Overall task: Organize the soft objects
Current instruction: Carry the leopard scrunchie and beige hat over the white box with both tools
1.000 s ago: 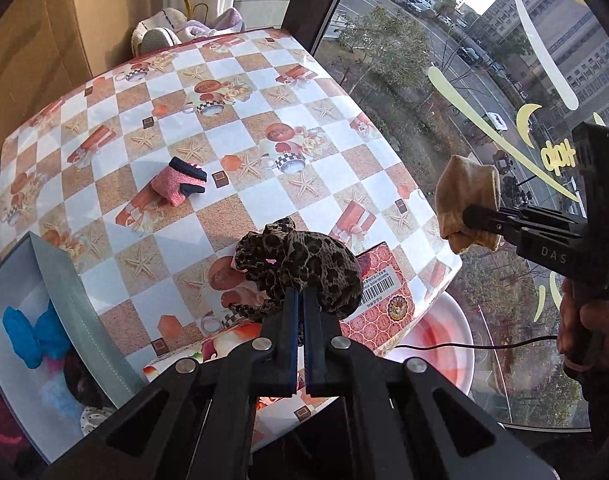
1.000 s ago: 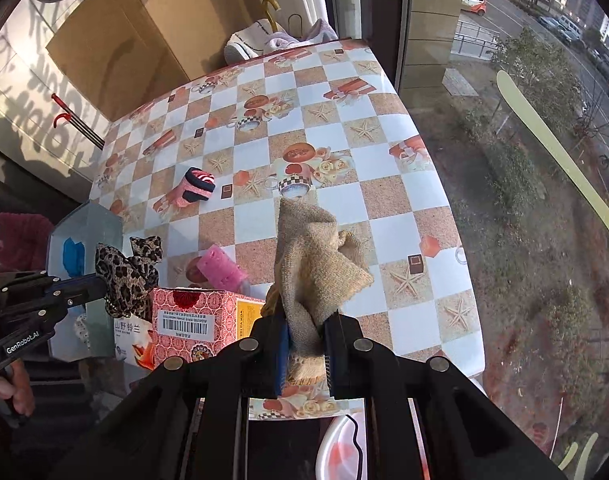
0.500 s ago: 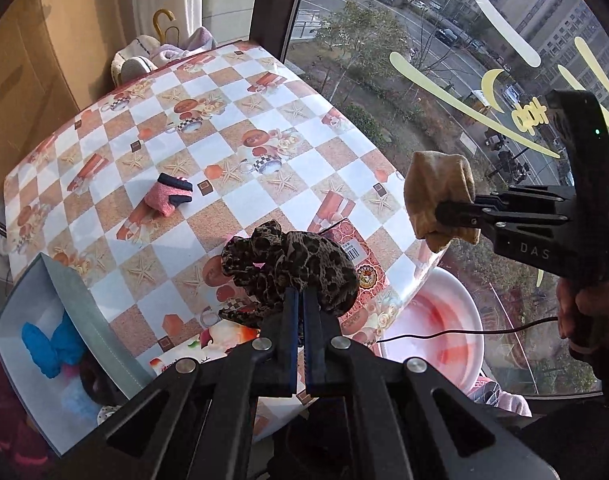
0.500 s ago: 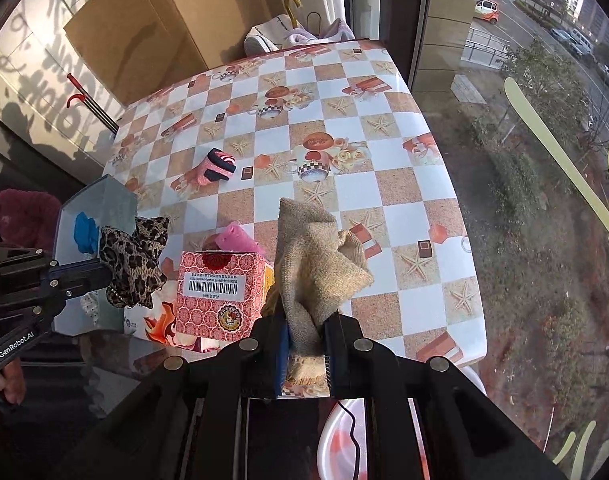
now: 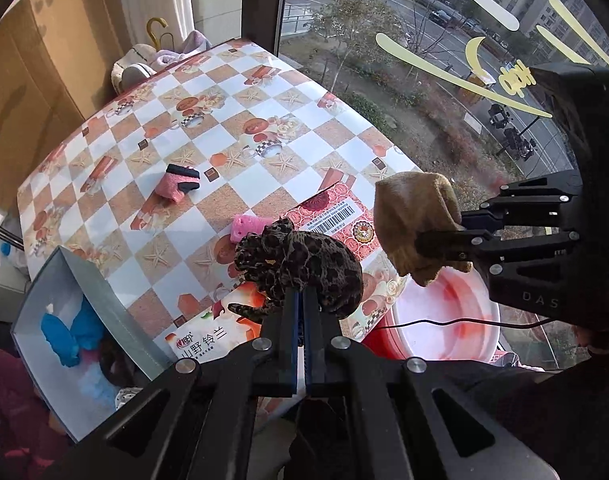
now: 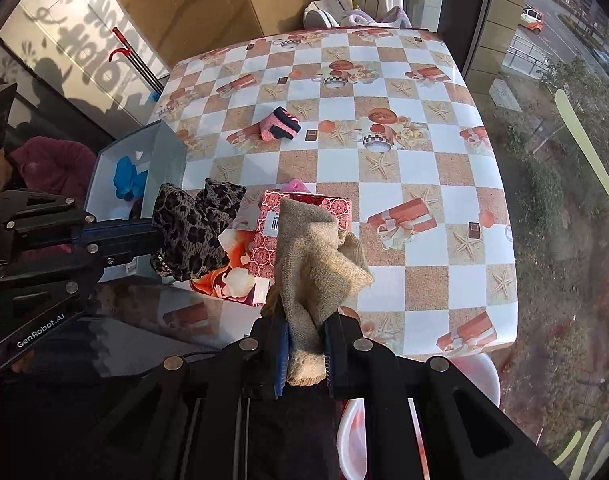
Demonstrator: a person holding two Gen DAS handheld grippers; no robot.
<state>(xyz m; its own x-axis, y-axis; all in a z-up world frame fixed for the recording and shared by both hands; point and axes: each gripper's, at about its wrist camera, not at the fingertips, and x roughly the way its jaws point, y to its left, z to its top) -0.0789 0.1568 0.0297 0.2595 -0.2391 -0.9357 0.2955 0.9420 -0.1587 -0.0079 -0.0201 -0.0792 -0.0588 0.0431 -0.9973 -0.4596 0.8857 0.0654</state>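
My left gripper [image 5: 303, 300] is shut on a leopard-print cloth [image 5: 304, 260] and holds it in the air above the table's near edge; it also shows in the right wrist view [image 6: 192, 232]. My right gripper [image 6: 304, 332] is shut on a beige knitted sock [image 6: 316, 256], also lifted; the sock shows in the left wrist view [image 5: 416, 220] to the right of the cloth. A pink and black sock [image 5: 178, 184] [image 6: 280, 126] lies on the checkered table [image 6: 424, 160]. A small pink item [image 5: 246, 228] lies behind the red box.
A red patterned box [image 5: 332, 216] [image 6: 304, 208] stands at the near table edge. An open grey box [image 5: 64, 320] [image 6: 144, 168] with blue soft items sits at the left. A red and white basin [image 5: 444, 320] is below the table edge. Cardboard and bundled cloths stand at the far end.
Both grippers have pulled back and up from the table with their cloths still held. The two grippers have come closer together.
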